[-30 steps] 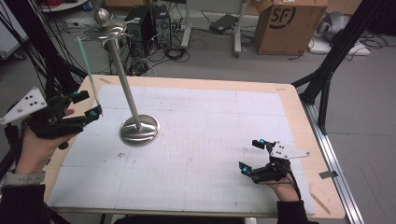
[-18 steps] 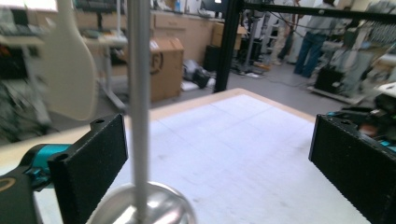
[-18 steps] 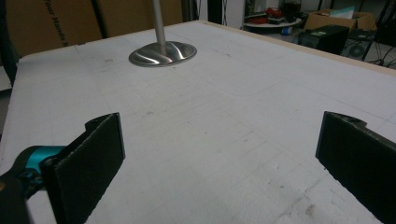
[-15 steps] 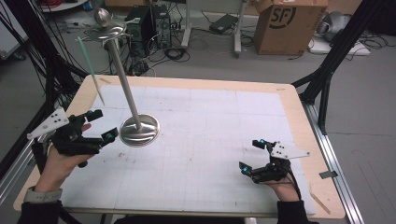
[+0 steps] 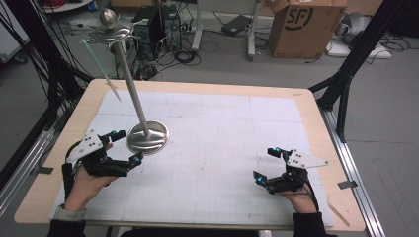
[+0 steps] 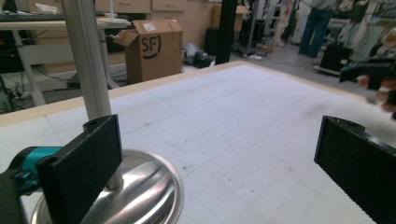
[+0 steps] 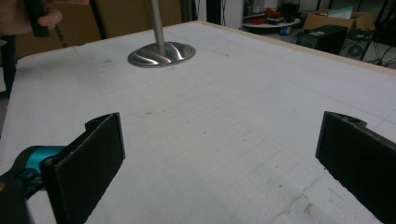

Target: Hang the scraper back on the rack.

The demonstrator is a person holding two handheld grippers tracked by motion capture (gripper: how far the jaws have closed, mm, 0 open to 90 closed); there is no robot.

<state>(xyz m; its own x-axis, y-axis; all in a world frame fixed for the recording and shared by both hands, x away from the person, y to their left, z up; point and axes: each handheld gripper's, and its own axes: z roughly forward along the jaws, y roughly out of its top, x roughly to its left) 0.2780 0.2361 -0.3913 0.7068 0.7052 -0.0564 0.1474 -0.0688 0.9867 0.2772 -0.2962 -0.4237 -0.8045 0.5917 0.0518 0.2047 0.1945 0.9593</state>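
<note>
A: Looking down from the high view, what lies on the table?

B: Its top is covered by a white gridded sheet. On the left half of that sheet stands a metal stand: a round, shiny base with a thin pole rising from it, leaning toward the far left in this view. Near the pole's top sit a small metal plate and a ball.

A: Where are the two grippers?

B: The left gripper is at the near left, held by a person's hand. Its tips sit just beside the near left edge of the stand's base. The right gripper is at the near right, well apart from the stand, low over the sheet.

A: How do the jaws stand?

B: Both are spread wide and grip nothing. In the left gripper view, the left gripper has the pole and base close behind one jaw, with bare sheet between the jaws. In the right gripper view, the right gripper frames bare sheet, and the stand sits far off.

A: Anything beyond the table?

B: A cardboard box stands on the floor at the far right.
</note>
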